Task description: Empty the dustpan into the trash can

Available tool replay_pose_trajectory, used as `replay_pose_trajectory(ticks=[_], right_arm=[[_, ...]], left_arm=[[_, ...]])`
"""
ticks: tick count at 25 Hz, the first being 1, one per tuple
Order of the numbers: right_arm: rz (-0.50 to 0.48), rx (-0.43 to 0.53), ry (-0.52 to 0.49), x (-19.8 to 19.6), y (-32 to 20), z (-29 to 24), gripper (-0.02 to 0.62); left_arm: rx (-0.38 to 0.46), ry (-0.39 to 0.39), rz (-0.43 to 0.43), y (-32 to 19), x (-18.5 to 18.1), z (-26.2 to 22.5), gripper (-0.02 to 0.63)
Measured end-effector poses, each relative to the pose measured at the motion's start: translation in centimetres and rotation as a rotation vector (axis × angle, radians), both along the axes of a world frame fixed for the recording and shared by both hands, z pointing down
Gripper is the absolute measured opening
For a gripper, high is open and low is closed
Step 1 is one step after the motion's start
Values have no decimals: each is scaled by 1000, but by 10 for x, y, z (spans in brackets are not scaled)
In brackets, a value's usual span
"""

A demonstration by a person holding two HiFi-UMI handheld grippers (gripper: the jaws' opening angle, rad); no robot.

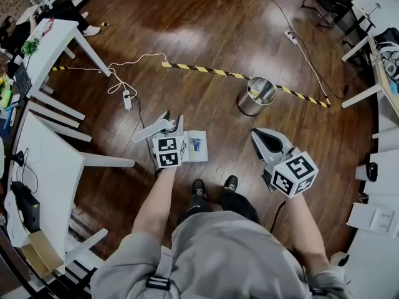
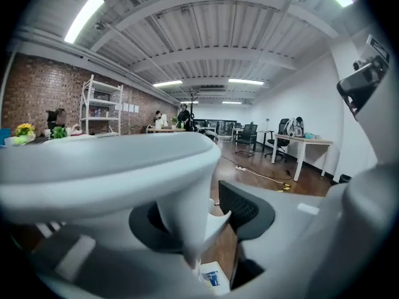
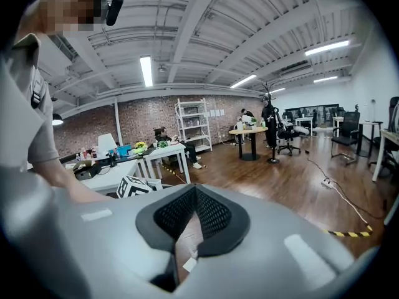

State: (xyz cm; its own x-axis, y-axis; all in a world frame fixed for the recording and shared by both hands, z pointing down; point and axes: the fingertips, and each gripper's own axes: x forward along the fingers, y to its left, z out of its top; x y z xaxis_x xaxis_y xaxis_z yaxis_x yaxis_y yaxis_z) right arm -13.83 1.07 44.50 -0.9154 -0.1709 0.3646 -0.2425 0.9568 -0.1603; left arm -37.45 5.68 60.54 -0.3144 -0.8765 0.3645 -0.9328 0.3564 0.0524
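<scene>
Plainly the risk is a spill on the way: the left gripper (image 1: pixel 173 122) has its jaws clamped on the white dustpan (image 1: pixel 148 132), with only a thin upright rib of it between the dark pads. The long handle sticks out to the left of the jaws, so the pan could twist in that narrow hold and tip its load onto the floor (image 1: pixel 206 42). The trash can (image 1: pixel 248 106) stands well ahead of both pairs of jaws, to the right of the left pair, just beside the yellow-and-black tape (image 1: pixel 206 70). It is a light, shiny metal cylinder with an open top, and a bump from the pan's edge could knock it over. The right gripper (image 1: pixel 262 137) is empty, its jaws closed tip to tip. The dustpan looks like smooth, hard, rounded plastic, the pads are black with a fine mesh texture, and the floor is glossy dark planks. A flat white card (image 1: pixel 197 146) with blue print shows just right of the left jaws; I cannot tell whether it lies in the pan
</scene>
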Motion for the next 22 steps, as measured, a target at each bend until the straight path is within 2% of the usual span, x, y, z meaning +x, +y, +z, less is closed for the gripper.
replay_pose_trajectory(ticks=[6,10,17,22], right_arm=[[60,-9,-59,28,-29,-7,0],[73,0,-111,47,-57,-20,0],[108,59,-228,88,-129,-63,0],[158,77,-264,124,-176,-78,0]], left_arm=[[79,-113,120,-50,26,-72,173],[135,-162,177,-90,50,-130,173],[155,-185,297,-175,101,-218,173],[194,-202,354,-230,129,-280,173]])
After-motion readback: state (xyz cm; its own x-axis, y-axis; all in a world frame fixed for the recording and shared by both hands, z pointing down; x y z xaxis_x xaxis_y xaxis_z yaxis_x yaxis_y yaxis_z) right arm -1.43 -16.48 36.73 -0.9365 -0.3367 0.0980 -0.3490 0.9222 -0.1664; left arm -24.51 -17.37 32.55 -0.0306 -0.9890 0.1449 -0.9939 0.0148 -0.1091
